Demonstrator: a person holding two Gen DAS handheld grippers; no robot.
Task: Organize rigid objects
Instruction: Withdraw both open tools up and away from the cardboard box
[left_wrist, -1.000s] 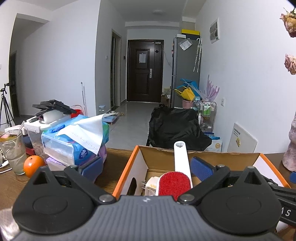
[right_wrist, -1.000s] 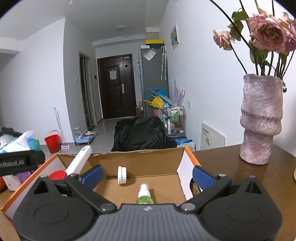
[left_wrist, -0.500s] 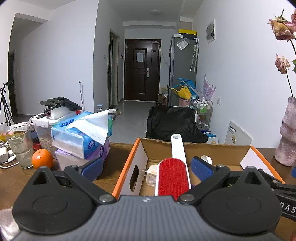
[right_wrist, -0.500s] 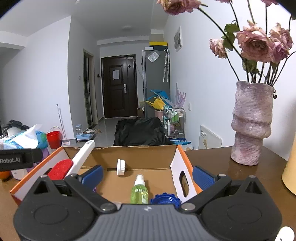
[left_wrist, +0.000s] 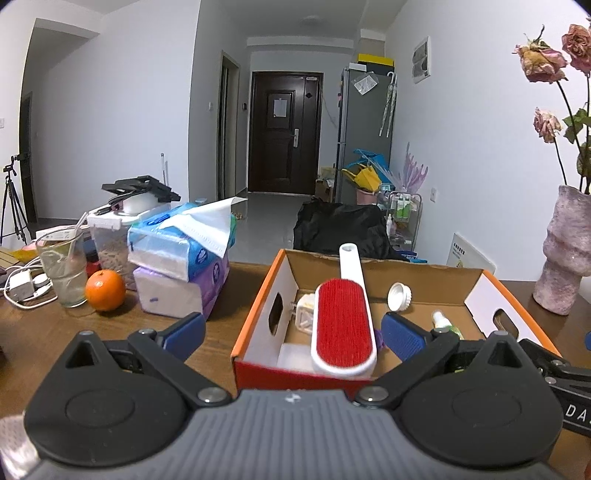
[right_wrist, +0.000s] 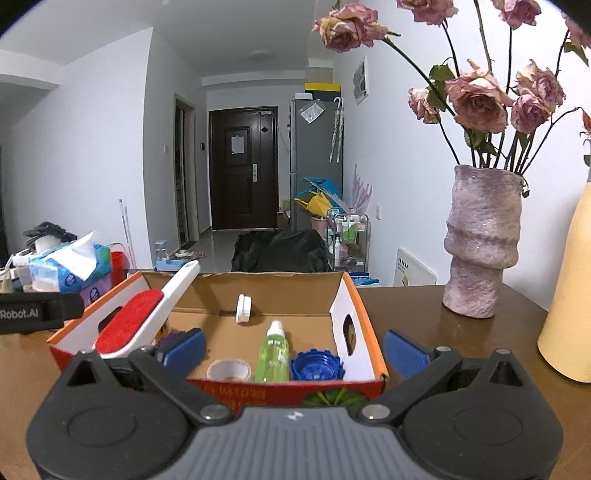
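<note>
An orange-edged cardboard box (left_wrist: 255, 325) (right_wrist: 364, 325) stands on the wooden table. A red-and-white lint brush (left_wrist: 343, 325) (right_wrist: 144, 317) leans on its near left rim, handle pointing away. Inside lie a green spray bottle (right_wrist: 273, 352), a blue cap (right_wrist: 316, 365), a tape roll (right_wrist: 228, 369), a white cap (right_wrist: 243, 308) (left_wrist: 399, 296) and a white plug (left_wrist: 304, 310). My left gripper (left_wrist: 291, 332) is open and empty in front of the box. My right gripper (right_wrist: 293, 345) is open and empty at the box's near edge.
Tissue packs (left_wrist: 184, 258), an orange (left_wrist: 105, 290), a glass (left_wrist: 62, 269) and a clear container (left_wrist: 107, 236) crowd the left of the table. A pink vase with dried roses (right_wrist: 480, 243) and a yellow object (right_wrist: 569, 295) stand on the right.
Both grippers have drawn back and up from the box, so more of its inside and front wall shows. Both stay open and empty. The brush stays on the rim.
</note>
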